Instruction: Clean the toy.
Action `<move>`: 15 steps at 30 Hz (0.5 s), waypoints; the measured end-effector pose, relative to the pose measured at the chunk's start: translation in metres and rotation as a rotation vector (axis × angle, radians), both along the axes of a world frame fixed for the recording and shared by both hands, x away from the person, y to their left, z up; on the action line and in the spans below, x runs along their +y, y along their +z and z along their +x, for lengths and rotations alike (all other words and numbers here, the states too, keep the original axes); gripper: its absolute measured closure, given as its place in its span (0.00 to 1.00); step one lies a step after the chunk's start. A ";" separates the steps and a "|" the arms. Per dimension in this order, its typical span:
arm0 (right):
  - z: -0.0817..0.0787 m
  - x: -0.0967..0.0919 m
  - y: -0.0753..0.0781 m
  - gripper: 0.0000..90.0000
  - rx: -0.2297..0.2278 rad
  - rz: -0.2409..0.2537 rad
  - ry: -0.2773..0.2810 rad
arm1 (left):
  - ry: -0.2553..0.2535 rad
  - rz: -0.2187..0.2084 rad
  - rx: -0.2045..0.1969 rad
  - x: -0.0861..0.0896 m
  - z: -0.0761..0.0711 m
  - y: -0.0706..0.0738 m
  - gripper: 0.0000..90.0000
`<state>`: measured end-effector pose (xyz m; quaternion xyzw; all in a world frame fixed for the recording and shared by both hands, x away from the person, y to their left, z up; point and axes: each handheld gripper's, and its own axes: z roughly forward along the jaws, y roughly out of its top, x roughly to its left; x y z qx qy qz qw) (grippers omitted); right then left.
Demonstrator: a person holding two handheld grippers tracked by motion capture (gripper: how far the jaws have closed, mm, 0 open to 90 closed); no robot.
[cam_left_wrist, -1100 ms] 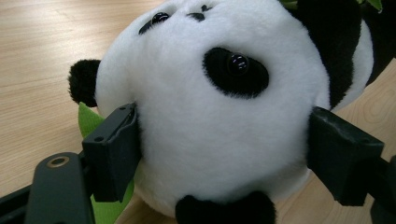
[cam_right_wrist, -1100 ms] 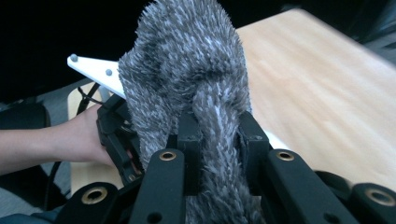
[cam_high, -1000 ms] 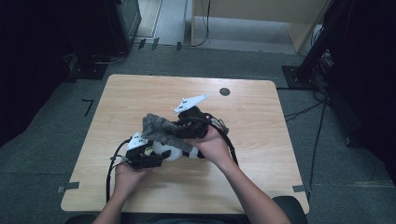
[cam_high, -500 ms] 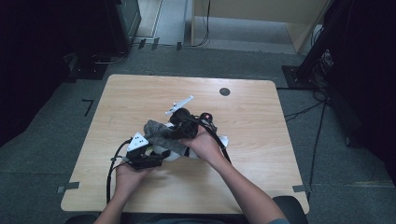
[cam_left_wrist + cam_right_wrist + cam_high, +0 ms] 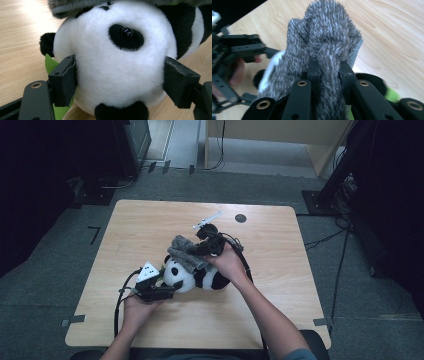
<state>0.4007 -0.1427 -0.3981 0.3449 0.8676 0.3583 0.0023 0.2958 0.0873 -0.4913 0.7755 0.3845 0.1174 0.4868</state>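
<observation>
Two grippers working one panda toy [image 5: 192, 276] mid-counter [image 5: 300, 320]. High view: toy lying lengthwise left-right, head toward left gripper [image 5: 161, 287]; right gripper [image 5: 196, 251] bringing grey fuzzy cloth [image 5: 185, 253] over head.

Left gripper view: fingers [image 5: 65, 80] gripping panda head on both sides, cloth edge [image 5: 67, 7] just above.

Right gripper view: fingers [image 5: 313, 71] pinching cloth [image 5: 324, 37], hanging over head.

Both forearms come in from the table's near edge. The left gripper [image 5: 167, 287] lies low and level, its 2 jaws spread wide and pressed against something round. The right gripper [image 5: 330, 67] angles down from farther back, jaws clamped tight.
</observation>
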 end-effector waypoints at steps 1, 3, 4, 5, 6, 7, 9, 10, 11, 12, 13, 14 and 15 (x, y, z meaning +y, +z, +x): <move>0.002 -0.003 -0.001 0.86 0.001 -0.001 -0.009 | 0.000 0.000 -0.001 0.000 0.000 0.000 0.25; 0.004 -0.009 -0.002 0.86 0.002 -0.003 -0.024 | -0.001 0.000 0.000 0.000 0.000 0.000 0.25; 0.006 -0.013 -0.002 0.86 0.007 -0.001 -0.034 | -0.001 -0.001 0.000 0.000 0.000 0.000 0.25; 0.007 -0.015 -0.002 0.86 0.004 0.001 -0.037 | 0.000 -0.002 0.000 0.000 0.000 0.000 0.25; 0.008 -0.017 -0.002 0.86 0.003 0.004 -0.044 | 0.000 -0.003 0.000 0.000 0.000 0.000 0.25; 0.009 -0.020 -0.001 0.86 0.001 0.007 -0.049 | -0.001 -0.005 0.001 0.000 0.000 0.000 0.25; 0.011 -0.027 -0.001 0.86 -0.003 0.017 -0.063 | 0.000 -0.007 0.002 0.000 0.000 0.000 0.24; 0.011 -0.027 -0.001 0.86 -0.003 0.017 -0.063 | 0.000 -0.007 0.002 0.000 0.000 0.000 0.25; 0.012 -0.029 -0.001 0.86 -0.003 0.018 -0.067 | -0.001 -0.007 0.002 0.000 0.000 0.000 0.25; 0.012 -0.032 0.001 0.86 -0.008 0.017 -0.072 | -0.001 -0.007 0.002 0.000 0.000 0.000 0.25; 0.012 -0.033 0.001 0.86 -0.012 0.016 -0.075 | -0.001 -0.007 0.001 0.001 0.000 0.000 0.25; 0.012 -0.036 0.004 0.86 -0.016 0.015 -0.085 | -0.001 -0.007 0.002 0.001 0.000 0.000 0.25; 0.012 -0.037 0.006 0.86 -0.026 0.012 -0.089 | -0.002 -0.007 0.001 0.001 0.000 0.000 0.25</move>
